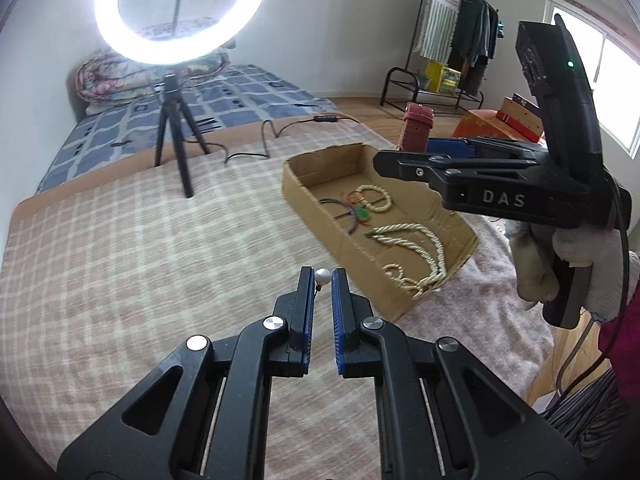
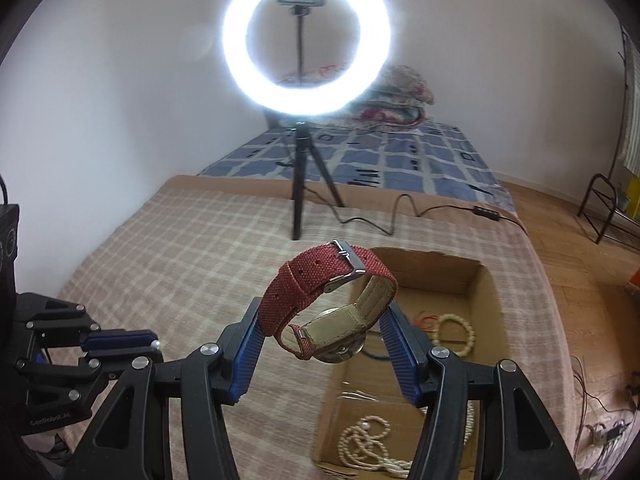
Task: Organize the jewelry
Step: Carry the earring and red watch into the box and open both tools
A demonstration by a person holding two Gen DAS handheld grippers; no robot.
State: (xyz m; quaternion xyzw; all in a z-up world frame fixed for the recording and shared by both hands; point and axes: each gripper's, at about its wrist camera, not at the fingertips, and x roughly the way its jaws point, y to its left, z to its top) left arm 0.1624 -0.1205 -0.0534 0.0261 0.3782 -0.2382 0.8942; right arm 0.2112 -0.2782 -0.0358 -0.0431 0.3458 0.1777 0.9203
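The left gripper (image 1: 323, 280) had its two fingers close together on a small white pearl (image 1: 322, 276). The pearl sat right at the tips, pinched between the blue pads (image 1: 307, 312). A thin dark pin stuck out below the pearl. This gripper hung above the checked blanket (image 1: 140, 260), just beside the near end of the cardboard box (image 1: 304, 196).

The right gripper (image 2: 324, 320) had its fingers wider apart, and they were closed on a red watch (image 2: 320, 292). The red strap was buckled into a loop, and its silver buckle (image 2: 350, 260) was at the top. The round watch face hung low between the pads and looked down. The watch was up in the air, over the near left edge of the box (image 2: 476, 276).

In the box lay a small ring of cream beads (image 1: 376, 198), some thin bands of many colors (image 1: 348, 216), and a long string of little cream beads (image 1: 416, 256) in loose loops. All of them rested on the box floor.

A gloved hand (image 1: 592, 264) held the right gripper's handle.

Farther back, a bright ring light (image 2: 306, 42) stood on a black tripod (image 2: 300, 184) on the blanket. Its black cable (image 2: 404, 212) ran off to the side. Behind it was a blue checked bed cover (image 2: 400, 152) with a folded flowery quilt (image 2: 396, 96) on it. A clothes rack (image 1: 460, 32) stood by the far wall.
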